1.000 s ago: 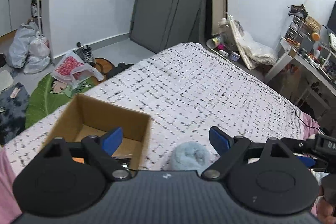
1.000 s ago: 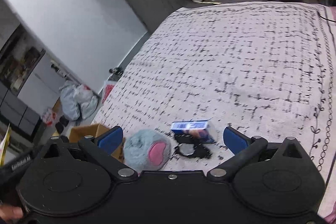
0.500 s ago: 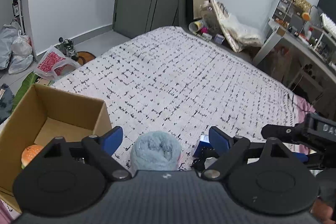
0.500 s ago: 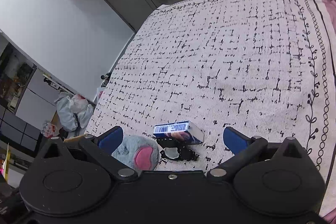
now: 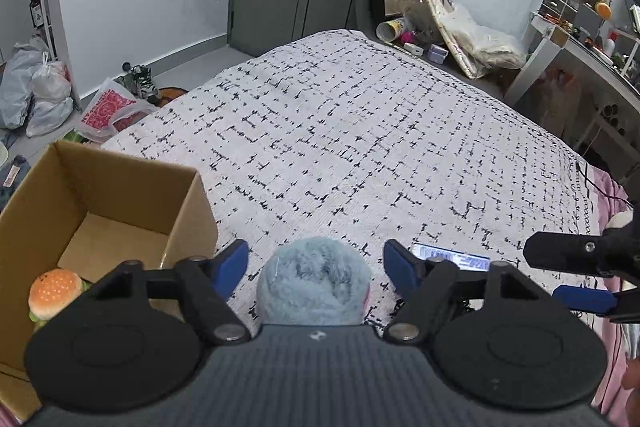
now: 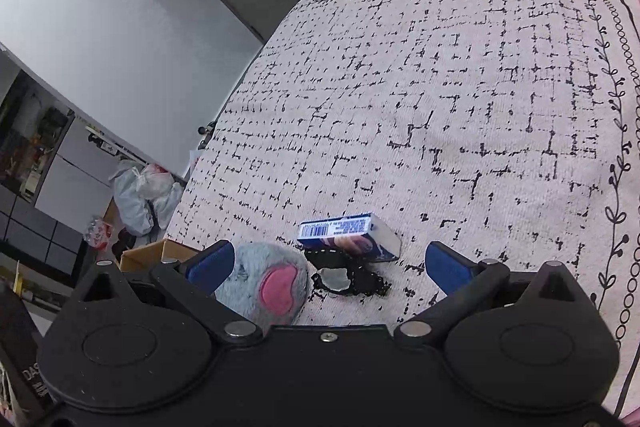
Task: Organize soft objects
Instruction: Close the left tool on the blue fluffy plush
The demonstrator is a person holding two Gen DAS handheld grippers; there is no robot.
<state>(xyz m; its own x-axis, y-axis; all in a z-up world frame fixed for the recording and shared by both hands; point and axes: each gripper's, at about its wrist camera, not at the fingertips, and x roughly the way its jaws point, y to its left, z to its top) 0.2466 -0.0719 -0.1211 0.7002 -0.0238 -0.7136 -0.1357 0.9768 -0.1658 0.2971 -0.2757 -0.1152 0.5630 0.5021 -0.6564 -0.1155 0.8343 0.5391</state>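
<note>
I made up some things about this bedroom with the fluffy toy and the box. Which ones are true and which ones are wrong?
1. The fluffy blue toy sits between the fingers of the left gripper. True; the jaws are closing but do not yet press it.
2. The cardboard box has nothing in it. False; a burger toy lies inside.
3. The fluffy toy has a pink patch. True.
4. The small blue carton is inside the cardboard box. False; it lies on the bedspread beside the fluffy toy.
5. The right gripper holds the carton. False; it is open and holds nothing.
</note>
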